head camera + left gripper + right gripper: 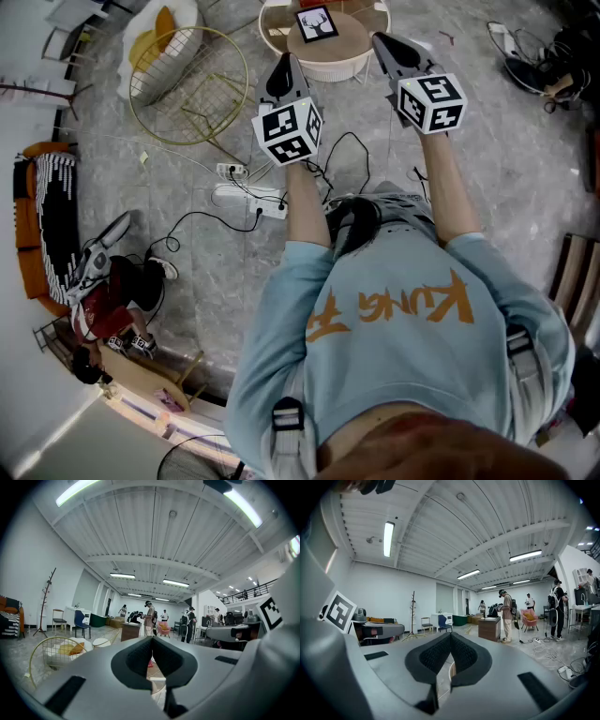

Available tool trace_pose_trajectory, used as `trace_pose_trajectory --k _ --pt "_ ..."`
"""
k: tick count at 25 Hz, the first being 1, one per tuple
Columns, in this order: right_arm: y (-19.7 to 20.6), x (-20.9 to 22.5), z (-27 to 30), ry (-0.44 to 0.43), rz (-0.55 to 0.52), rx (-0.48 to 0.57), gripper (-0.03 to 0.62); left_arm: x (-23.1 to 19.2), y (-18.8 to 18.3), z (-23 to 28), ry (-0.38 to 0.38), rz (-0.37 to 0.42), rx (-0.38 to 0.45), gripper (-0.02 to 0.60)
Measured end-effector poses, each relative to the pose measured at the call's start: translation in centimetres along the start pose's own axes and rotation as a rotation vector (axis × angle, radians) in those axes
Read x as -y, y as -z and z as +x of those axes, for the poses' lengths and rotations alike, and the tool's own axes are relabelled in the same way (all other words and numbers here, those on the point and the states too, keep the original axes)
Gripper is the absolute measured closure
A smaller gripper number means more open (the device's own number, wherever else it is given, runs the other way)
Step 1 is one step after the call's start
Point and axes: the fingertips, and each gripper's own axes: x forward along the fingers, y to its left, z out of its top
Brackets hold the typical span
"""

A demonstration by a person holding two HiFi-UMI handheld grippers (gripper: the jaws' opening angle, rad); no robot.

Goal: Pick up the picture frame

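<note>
The left gripper (284,64) (151,641) and the right gripper (382,42) (450,639), each a grey two-jaw tool carrying a black-and-white marker cube, are held out side by side with their black ribbed jaws pressed together and nothing between them. The small black picture frame with an antler print on white (316,23) stands between the two tips, at 1 o'clock from the left one and 10 o'clock from the right, apart from both, on a round wooden-topped side table with a white wire rim (345,44). A round gold wire stand (208,101) lies at 9 o'clock of the left gripper, and a white power strip (246,200) lies on the grey stone floor at 6 o'clock.
</note>
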Motion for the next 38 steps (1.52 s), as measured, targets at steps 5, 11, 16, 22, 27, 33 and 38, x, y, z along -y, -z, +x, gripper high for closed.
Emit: trace_pose_trajectory --k 5,11,16,22,27,33,38 --pt "-0.4 -1.1 1.2 -0.029 -0.005 0.000 0.595 -1.1 -0.5 0.3 -0.001 -0.004 0.005 0.563" --pt "-0.4 -0.7 1.7 0.009 0.026 -0.006 0.596 -2.5 -0.4 0.0 -0.013 -0.035 0.005 0.563" --pt "-0.6 -0.7 1.8 0.013 0.018 -0.019 0.595 -2.9 -0.4 0.3 -0.012 -0.055 0.004 0.563" --pt "-1.0 -1.1 2.0 0.001 -0.005 -0.026 0.595 -3.1 -0.7 0.6 0.000 -0.071 0.018 0.561" --pt "-1.5 -0.6 2.0 0.014 -0.007 -0.026 0.595 -3.4 -0.5 1.0 0.006 -0.088 0.011 0.562" --pt "-1.4 -0.4 2.2 0.017 -0.018 -0.036 0.595 -4.0 -1.1 1.0 -0.015 -0.086 0.024 0.563" --pt "-1.5 0.1 3.2 0.014 -0.020 -0.037 0.595 -4.7 -1.4 1.6 -0.017 -0.111 0.038 0.561"
